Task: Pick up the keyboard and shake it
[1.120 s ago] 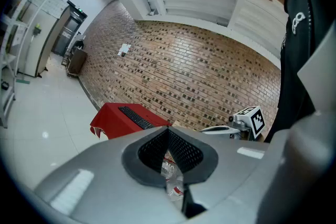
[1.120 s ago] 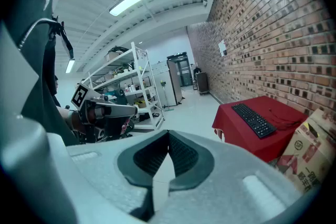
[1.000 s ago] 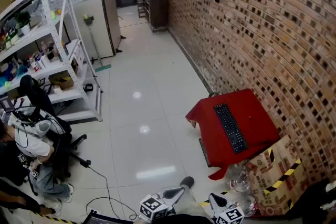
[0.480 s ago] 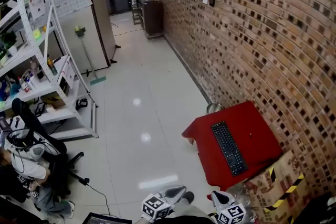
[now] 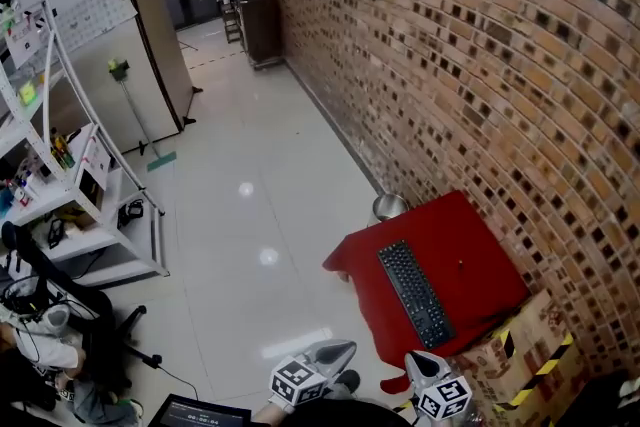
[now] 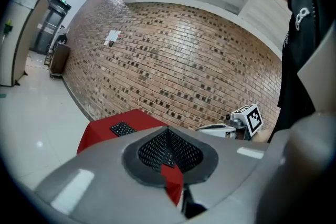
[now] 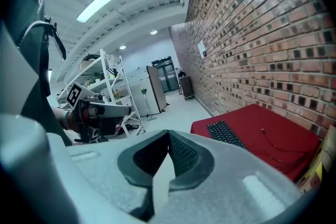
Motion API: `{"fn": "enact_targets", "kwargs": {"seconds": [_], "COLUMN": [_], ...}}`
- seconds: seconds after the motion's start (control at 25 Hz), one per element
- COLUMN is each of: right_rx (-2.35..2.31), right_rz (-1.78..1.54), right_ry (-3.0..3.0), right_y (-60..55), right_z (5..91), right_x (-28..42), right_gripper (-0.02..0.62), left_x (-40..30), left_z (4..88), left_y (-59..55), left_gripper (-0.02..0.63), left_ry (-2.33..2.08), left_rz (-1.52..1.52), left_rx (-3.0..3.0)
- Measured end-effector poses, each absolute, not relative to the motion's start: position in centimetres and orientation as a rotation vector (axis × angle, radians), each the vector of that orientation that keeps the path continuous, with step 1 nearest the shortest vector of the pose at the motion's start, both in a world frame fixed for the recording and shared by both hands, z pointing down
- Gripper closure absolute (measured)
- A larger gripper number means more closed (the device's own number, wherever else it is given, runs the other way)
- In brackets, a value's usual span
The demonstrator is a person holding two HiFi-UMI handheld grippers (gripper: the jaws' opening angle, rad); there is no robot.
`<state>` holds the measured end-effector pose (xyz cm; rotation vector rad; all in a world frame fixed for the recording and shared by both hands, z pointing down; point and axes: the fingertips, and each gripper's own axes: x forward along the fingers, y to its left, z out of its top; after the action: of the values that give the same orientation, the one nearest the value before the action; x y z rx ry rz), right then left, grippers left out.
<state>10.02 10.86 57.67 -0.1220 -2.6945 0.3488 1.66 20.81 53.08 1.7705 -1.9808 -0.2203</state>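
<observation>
Both grippers are hovering empty while the keyboard [image 5: 414,294] is lying untouched on the red tabletop [image 5: 475,240].

The black keyboard is lying flat, its long side running near to far, on the left half of the red-covered tabletop, which is standing against the brick wall [image 5: 500,65] on the right. The left gripper [image 5: 338,351] and the right gripper [image 5: 418,363] are hanging at the near edge of the head view, well apart from the keyboard. The fingers of each are pressing fully together with nothing between them. A metal bowl [image 5: 388,207] is sitting on the floor [image 5: 250,215] just beyond the tabletop's far corner.
</observation>
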Motion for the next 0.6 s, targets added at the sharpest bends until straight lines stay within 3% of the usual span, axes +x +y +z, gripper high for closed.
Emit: {"fn": "enact_targets", "kwargs": {"seconds": [0.6], "right_rx": [0.31], "right_rz": [0.576], "right_ry": [-2.692], "right_y": [4.7], "right_z": [59.8], "right_x": [15.9], "right_gripper": [0.603], "left_x": [4.0], "left_z": [55.2], "left_y": [14.6], "left_gripper": [0.592], "left_ry": [-1.678], "left_rz": [-0.086], "left_rx": [1.946]}}
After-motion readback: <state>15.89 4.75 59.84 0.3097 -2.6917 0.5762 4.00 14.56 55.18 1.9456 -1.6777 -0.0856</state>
